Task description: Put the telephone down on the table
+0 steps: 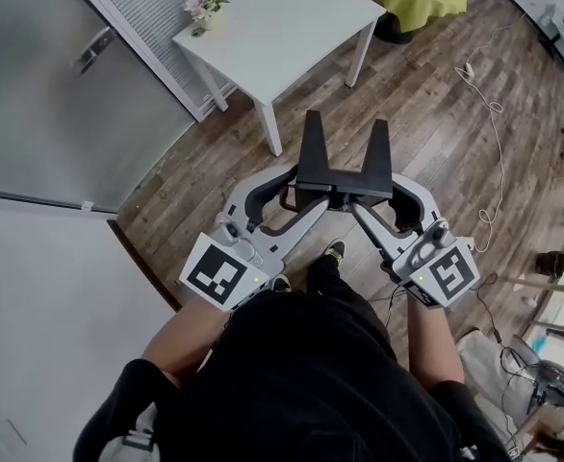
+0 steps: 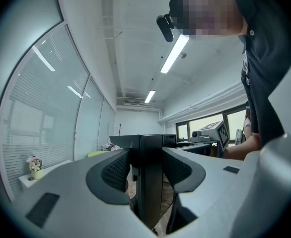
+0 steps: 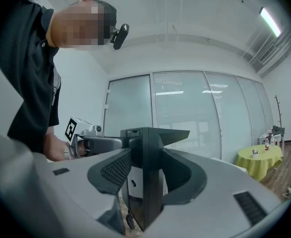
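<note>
The left gripper (image 1: 299, 192) was clenched on one side of the black telephone (image 1: 345, 162). The telephone hung level above the wooden floor (image 1: 436, 114), short of the white table (image 1: 292, 17). The right gripper (image 1: 378, 198) clamped the opposite side, likely to share the weight and stop it tipping.

Black telephone (image 1: 345, 179) held in midair, short of white table (image 1: 292, 17)

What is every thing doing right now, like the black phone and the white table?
Black two-pronged telephone: held in the air over the wooden floor, not on the table yet.
Left gripper: shut on the telephone.
Right gripper: shut on the telephone.
White square table: standing ahead.
Small pot of pink flowers: upright on the table's corner.
</note>
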